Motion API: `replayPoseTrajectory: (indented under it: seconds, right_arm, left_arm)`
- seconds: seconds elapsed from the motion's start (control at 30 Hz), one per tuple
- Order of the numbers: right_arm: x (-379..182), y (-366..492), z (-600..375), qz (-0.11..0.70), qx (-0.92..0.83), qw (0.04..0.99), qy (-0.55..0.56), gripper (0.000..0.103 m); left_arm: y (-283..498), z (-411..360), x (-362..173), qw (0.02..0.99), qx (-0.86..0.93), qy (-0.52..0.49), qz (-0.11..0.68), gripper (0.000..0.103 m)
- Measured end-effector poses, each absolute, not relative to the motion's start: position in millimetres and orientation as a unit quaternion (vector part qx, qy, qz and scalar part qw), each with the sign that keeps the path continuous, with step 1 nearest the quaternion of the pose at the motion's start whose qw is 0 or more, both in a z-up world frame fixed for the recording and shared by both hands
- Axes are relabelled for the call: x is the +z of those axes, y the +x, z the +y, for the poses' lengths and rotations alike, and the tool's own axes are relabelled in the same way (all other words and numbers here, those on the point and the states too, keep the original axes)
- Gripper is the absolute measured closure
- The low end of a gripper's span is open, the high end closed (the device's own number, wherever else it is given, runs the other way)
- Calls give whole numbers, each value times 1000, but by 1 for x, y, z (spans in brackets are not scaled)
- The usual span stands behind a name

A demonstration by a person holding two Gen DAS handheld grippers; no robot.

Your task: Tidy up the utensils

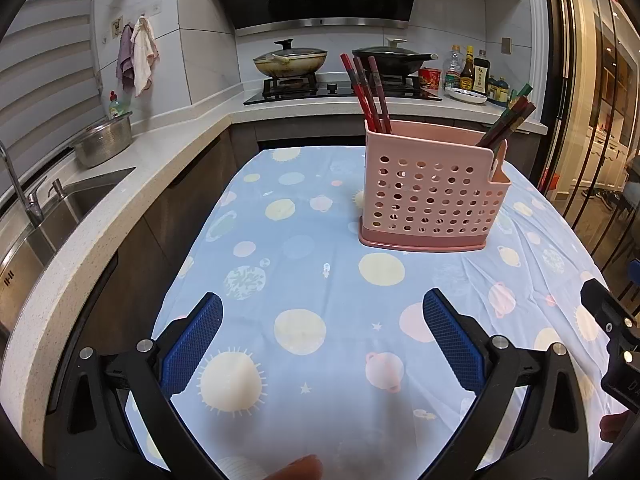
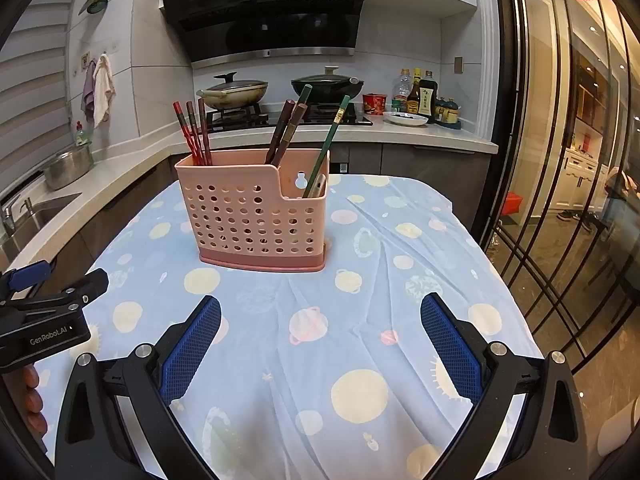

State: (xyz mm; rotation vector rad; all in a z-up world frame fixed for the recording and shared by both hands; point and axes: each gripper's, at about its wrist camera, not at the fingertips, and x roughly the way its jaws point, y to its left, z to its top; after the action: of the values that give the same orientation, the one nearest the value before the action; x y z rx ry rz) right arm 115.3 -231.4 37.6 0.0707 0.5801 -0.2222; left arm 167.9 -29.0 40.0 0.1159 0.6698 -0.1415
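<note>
Utensil holder on the surface, stove counter behind

The holder (image 2: 256, 212) stands mid-frame on the surface (image 2: 360, 320); three chopsticks (image 2: 192, 134) rise from its left end, more chopsticks (image 2: 288, 130) from its right compartments. Upper centre sit two pans (image 2: 236, 94); bottles (image 2: 420, 96) right of them; sink (image 1: 52, 216) at left edge.

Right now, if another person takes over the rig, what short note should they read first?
Left tool: open, empty, hovering over the tablecloth.
Right tool: open, empty, also above the cloth.
Pink holder stands upright on the table. Red chopsticks at its left end, brown chopsticks and a green chopstick toward the right.
No loose utensils visible on the cloth; sorting looks finished.
</note>
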Motion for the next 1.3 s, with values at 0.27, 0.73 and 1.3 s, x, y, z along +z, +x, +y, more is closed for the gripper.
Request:
replayPoseTrajectory:
  seconds: [0.27,0.73,1.3]
  right_arm:
    - [38,115,-231,286,-108,952,34,7]
    - [37,116,-231,289,-106,951,34,7]
    - [33,116,-239,289,-112,950,42,7]
  left_arm:
    - [167,-28,41,940,-70,52,330,7]
    - [165,-29,43,943,-59,47,323,7]
    - [169,-24,39,941,-50,42,331,7]
